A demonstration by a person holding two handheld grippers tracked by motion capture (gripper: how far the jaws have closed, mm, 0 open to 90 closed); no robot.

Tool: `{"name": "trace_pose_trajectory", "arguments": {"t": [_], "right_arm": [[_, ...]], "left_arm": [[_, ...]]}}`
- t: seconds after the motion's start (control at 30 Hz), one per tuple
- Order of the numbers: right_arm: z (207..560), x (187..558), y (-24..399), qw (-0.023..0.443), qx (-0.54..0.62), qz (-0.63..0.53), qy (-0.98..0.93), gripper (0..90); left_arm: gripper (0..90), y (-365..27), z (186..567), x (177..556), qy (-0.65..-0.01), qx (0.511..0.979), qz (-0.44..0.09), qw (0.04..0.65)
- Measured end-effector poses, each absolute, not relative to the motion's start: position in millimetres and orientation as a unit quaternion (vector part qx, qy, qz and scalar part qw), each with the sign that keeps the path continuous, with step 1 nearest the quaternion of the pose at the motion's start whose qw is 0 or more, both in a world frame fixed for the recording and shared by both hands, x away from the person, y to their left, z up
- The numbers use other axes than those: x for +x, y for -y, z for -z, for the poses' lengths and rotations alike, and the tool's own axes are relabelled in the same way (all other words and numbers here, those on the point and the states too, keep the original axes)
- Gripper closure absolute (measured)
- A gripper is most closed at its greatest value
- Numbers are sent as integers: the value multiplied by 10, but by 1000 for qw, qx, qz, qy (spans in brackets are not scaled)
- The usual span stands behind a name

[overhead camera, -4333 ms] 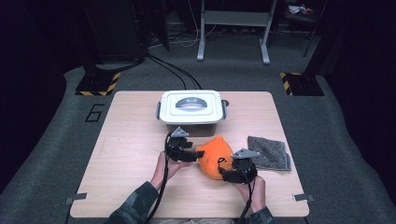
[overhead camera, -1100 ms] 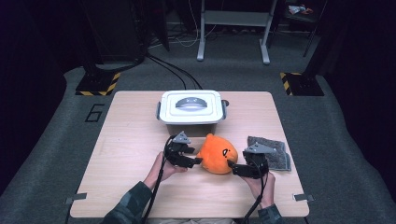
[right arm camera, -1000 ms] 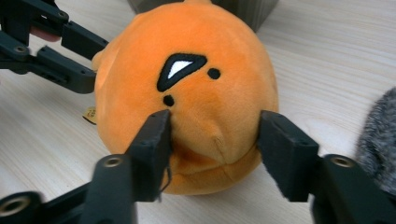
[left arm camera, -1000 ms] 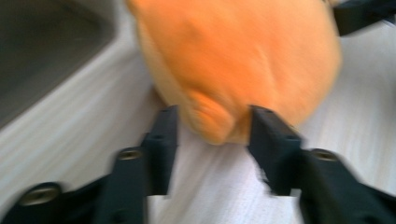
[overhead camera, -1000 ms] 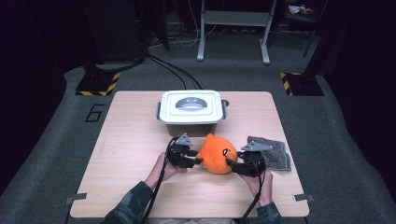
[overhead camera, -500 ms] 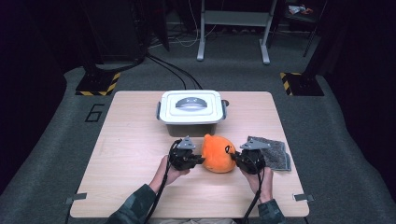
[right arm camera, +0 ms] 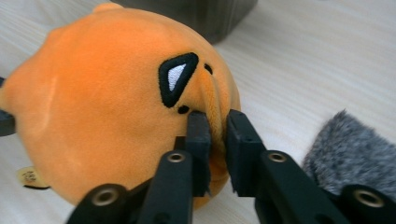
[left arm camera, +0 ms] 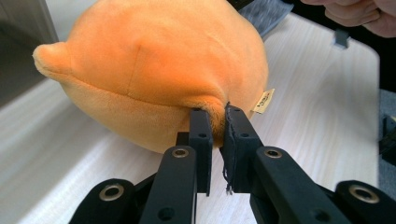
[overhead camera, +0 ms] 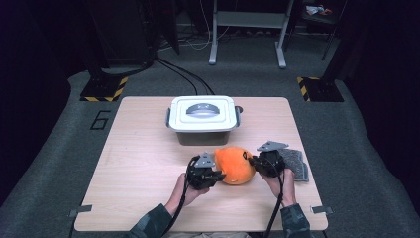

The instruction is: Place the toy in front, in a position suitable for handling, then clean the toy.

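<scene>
Round orange plush toy [overhead camera: 236, 164], black-outlined white triangular eye, small tag at its seam, sits on the wooden table [overhead camera: 138, 163] before the lidded white bin [overhead camera: 202, 119]. Left gripper [left arm camera: 216, 116] and right gripper [right arm camera: 215, 122] each pinch a fold of its fabric.

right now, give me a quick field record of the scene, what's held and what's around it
held item: round orange plush toy
left gripper: shut, fingers pinching a fold of plush
right gripper: shut, pinching a fold beside the embroidered eye
behind toy: white lidded plastic box
right of toy: grey fuzzy cloth
surface: light wooden table
</scene>
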State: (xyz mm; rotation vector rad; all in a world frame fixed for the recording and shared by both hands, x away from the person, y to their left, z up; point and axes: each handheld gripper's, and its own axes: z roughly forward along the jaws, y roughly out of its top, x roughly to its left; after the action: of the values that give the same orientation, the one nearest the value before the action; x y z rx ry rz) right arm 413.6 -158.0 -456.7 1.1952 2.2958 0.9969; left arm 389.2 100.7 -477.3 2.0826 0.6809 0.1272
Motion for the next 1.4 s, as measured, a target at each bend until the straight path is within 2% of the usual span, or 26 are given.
{"name": "trace_pose_trajectory", "arguments": {"t": [0.07,0.2,0.27,0.43,0.73,1.03,1.27,1.4], "right_arm": [[4616,4145,1609,177,430,-367,-806,681],[4551,4102,1760,181,454,-385,-783,363],[4501,4042,1863,189,461,-395,-772,277],[4514,4018,2150,216,510,-357,-752,192],[4786,4200,2348,235,568,-281,-737,159],[4976,4432,2375,209,587,-256,-739,158],[5087,4428,2397,198,594,-262,-735,282],[5090,4370,2393,203,587,-275,-734,438]], "left_arm": [[828,-1015,4777,3882,-285,841,-55,457],[818,-1028,4783,3855,-294,839,-56,455],[811,-1030,4787,3844,-298,837,-58,456],[805,-1029,4797,3835,-305,834,-57,457],[796,-1039,4808,3829,-311,830,-59,460],[793,-1049,4799,3847,-312,831,-66,456],[793,-1065,4807,3860,-309,832,-72,455],[793,-1056,4812,3855,-306,833,-79,453]]}}
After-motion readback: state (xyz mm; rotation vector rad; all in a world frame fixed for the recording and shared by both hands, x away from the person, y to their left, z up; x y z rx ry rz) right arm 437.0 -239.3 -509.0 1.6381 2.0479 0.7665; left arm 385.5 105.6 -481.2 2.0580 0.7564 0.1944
